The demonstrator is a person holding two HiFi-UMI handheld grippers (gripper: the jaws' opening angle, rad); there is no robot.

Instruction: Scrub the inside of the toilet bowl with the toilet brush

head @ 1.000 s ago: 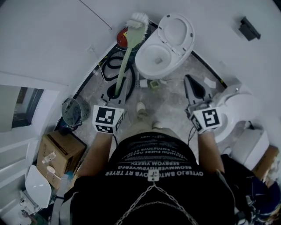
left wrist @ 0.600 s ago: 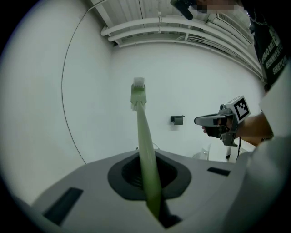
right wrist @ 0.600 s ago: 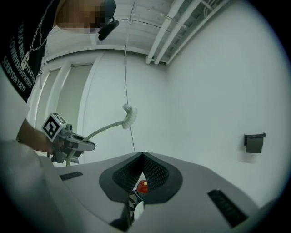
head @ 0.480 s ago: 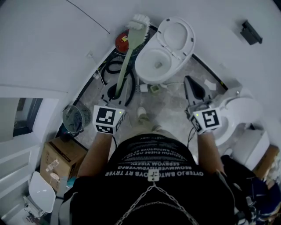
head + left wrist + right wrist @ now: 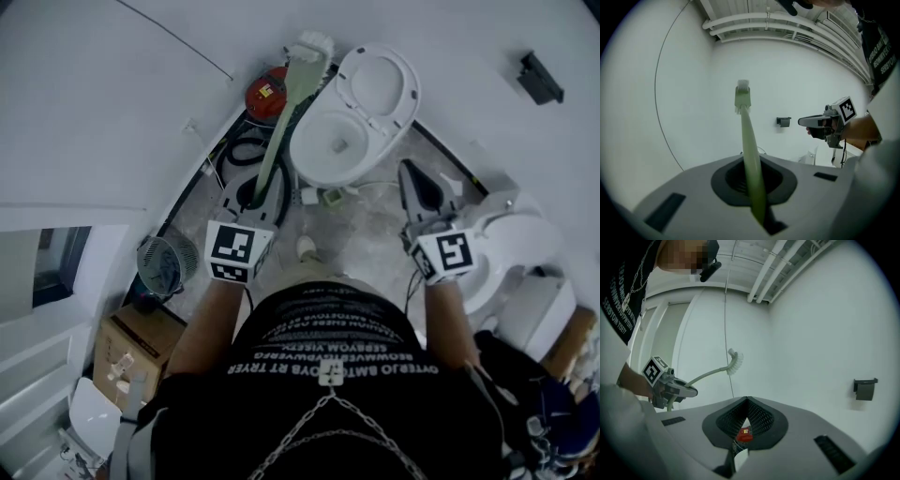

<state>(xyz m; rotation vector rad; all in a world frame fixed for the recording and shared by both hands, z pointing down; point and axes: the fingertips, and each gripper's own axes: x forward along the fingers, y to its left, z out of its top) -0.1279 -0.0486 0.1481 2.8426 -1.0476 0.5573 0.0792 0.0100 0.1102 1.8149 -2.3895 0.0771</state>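
Toilet brush point(image 5: 284, 117), with a pale green handle and white bristle head, is clamped by the handle in the left hand-held gripper point(image 5: 253, 192) and held left of the open toilet bowl point(image 5: 305, 150), outside it. The right hand-held gripper point(image 5: 411, 176) is closed on nothing. A red container point(image 5: 265, 94) and black hose point(image 5: 234, 148) are seen beside the bowl

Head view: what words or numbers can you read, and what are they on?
Shirt: rows of white letters, upside down and too blurred to read.
Red can: a small label, too small to read.
Cubes: black-and-white square patterns only, no words.
Nothing else bears print.
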